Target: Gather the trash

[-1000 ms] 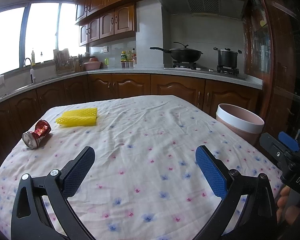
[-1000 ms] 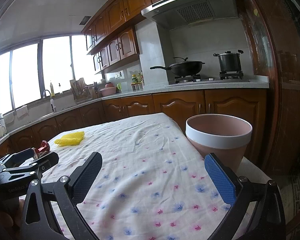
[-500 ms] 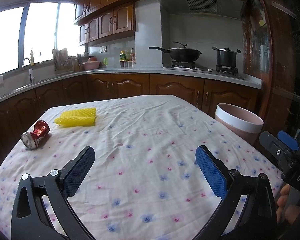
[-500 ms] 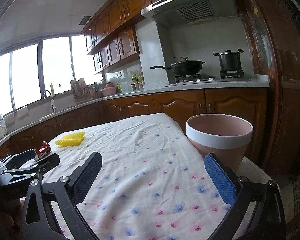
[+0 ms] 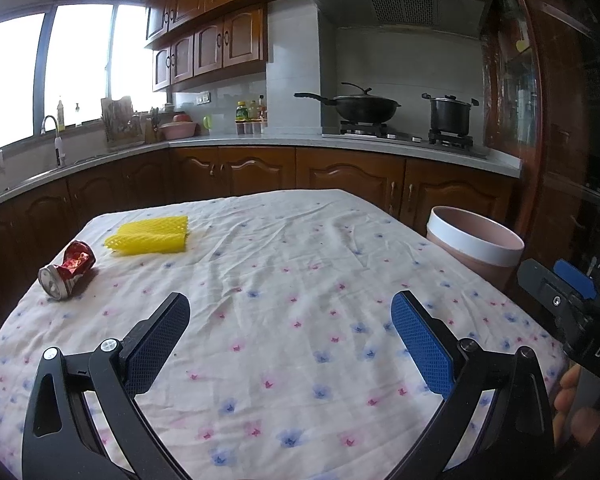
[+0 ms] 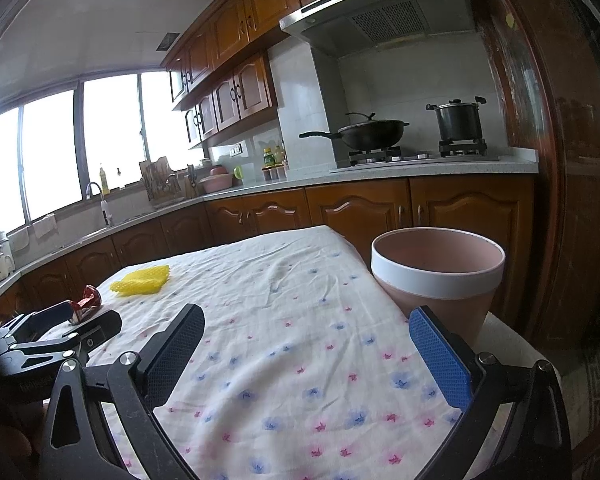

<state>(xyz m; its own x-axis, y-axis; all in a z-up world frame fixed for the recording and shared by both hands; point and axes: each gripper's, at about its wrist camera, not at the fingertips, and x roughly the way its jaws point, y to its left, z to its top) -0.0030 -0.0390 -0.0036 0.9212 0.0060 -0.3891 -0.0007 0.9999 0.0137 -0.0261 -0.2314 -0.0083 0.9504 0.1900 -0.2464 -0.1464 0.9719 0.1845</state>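
Observation:
A crushed red can (image 5: 67, 269) lies on its side at the table's far left; it also shows in the right wrist view (image 6: 86, 298), partly hidden behind the left gripper's body. A yellow foam net (image 5: 150, 235) lies flat beyond it, also seen in the right wrist view (image 6: 142, 279). A pink bin with a white rim (image 5: 476, 246) stands off the table's right edge, close in the right wrist view (image 6: 436, 276). My left gripper (image 5: 290, 322) is open and empty above the near table. My right gripper (image 6: 306, 338) is open and empty near the bin.
The table (image 5: 300, 264) wears a white cloth with small flowers. Wooden cabinets and a counter (image 5: 260, 142) run behind, with a wok (image 5: 360, 106) and a pot (image 5: 450, 114) on the stove. A dark wooden panel (image 5: 560, 120) stands at the right.
Both views have shifted only very slightly. Both grippers stay open and empty, and the trash has not moved.

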